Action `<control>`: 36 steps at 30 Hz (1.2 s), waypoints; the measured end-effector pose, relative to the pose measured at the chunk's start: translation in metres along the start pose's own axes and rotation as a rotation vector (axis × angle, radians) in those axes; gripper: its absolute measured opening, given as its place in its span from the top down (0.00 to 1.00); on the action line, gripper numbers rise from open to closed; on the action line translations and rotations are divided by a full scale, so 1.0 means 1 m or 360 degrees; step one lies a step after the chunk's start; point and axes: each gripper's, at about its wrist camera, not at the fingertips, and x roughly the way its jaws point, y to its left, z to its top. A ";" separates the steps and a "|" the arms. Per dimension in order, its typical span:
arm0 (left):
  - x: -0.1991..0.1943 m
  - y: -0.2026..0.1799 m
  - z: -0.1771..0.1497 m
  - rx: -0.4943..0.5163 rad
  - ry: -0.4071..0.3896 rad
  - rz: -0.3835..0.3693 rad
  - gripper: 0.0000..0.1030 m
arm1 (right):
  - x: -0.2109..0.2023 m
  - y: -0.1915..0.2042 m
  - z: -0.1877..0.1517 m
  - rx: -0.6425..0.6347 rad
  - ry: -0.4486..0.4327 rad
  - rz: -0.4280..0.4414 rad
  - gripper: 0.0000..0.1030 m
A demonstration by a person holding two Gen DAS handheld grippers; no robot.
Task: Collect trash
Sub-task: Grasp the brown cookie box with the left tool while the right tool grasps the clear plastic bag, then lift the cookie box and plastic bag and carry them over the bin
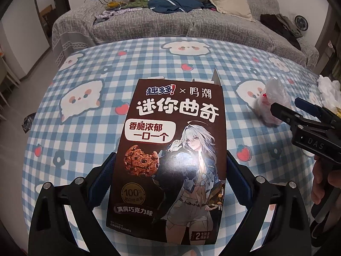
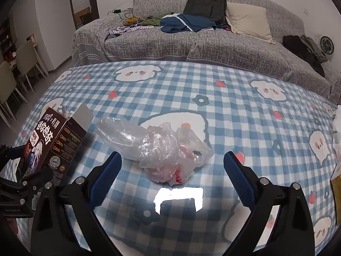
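Note:
My left gripper (image 1: 169, 160) is shut on a brown cookie box (image 1: 170, 149) with an anime figure on its front; its blue pads press both sides of the box. The box's top flap is open. The box also shows at the left of the right wrist view (image 2: 51, 140), held above the table. My right gripper (image 2: 171, 160) is open, its fingers on either side of a crumpled clear plastic bag (image 2: 162, 149) with red marks that lies on the table. The bag (image 1: 273, 100) and the right gripper (image 1: 287, 111) show at the right of the left wrist view.
The table has a blue checked cloth (image 2: 234, 98) with cartoon prints. White crumpled paper (image 1: 330, 89) lies at the table's right edge, with a yellowish packet (image 2: 336, 194) nearby. A grey sofa (image 2: 191, 42) with clothes, a backpack and a pillow stands behind. Chairs (image 2: 19, 68) stand at left.

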 end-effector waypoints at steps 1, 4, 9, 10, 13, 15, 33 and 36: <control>0.001 0.000 0.001 -0.0001 -0.0001 -0.0003 0.10 | 0.003 0.000 0.000 0.0002 0.0008 0.0003 0.19; 0.004 -0.001 0.002 -0.0003 0.0005 -0.0010 0.10 | 0.010 0.003 0.002 -0.0010 0.0026 -0.0003 0.27; 0.005 -0.002 0.003 -0.0009 0.0009 -0.0019 0.10 | 0.018 0.010 0.003 -0.0033 0.0047 0.0013 0.44; 0.005 -0.002 0.004 -0.0010 0.0008 -0.0022 0.10 | 0.018 0.010 0.003 -0.0022 0.0046 0.0018 0.49; 0.005 -0.002 0.004 -0.0014 0.0009 -0.0020 0.10 | 0.018 0.013 0.004 -0.0024 0.0049 0.0025 0.51; 0.006 -0.001 0.003 -0.0024 0.0012 -0.0014 0.10 | 0.018 0.012 0.003 -0.0024 0.0040 0.0028 0.52; -0.014 -0.005 0.002 -0.0111 -0.0037 0.0015 0.10 | -0.012 -0.001 -0.005 0.0052 0.0037 -0.0008 0.55; -0.019 -0.007 -0.002 -0.0138 -0.0051 0.0015 0.10 | -0.022 -0.005 -0.010 0.0070 0.0026 -0.0024 0.55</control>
